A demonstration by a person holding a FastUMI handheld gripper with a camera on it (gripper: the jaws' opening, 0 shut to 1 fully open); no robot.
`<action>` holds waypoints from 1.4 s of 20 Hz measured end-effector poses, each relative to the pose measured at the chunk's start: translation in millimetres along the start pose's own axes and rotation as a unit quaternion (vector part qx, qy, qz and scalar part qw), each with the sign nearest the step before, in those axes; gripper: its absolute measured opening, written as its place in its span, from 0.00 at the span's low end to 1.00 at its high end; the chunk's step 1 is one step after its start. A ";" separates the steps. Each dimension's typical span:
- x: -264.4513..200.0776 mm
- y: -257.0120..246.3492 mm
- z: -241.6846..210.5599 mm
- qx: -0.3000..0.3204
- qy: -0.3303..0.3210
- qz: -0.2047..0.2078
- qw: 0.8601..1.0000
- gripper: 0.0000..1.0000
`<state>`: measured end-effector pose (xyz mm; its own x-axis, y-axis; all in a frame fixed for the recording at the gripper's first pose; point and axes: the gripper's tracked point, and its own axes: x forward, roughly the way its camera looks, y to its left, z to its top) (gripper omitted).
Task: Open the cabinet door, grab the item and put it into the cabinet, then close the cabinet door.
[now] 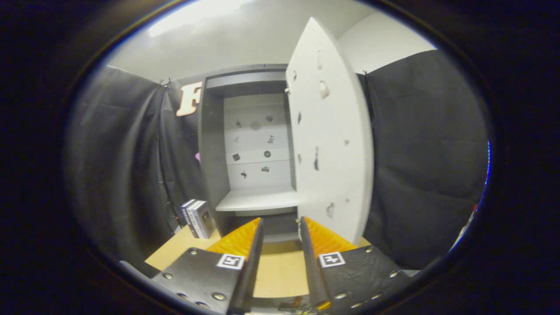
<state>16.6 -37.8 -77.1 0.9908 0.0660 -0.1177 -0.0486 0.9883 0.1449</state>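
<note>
Standing open, the door of the cabinet swung out to the right, baring a pale shelf inside. The gripper hung just ahead of the cabinet's base, its fingers parted with a gap between them and nothing held. A book, the item, stood upright on the table just left of the cabinet, beyond the left finger.
</note>
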 end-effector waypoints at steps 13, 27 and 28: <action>114.5 105.5 -206.5 -0.025 0.138 0.061 0.988 0.89; 176.9 102.8 -378.3 -0.027 0.222 0.024 0.974 0.91; 178.0 99.1 -379.2 -0.035 0.218 0.017 0.975 0.80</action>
<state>140.4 124.2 -456.3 0.8413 0.1369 -0.5230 -0.1050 0.9904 0.0905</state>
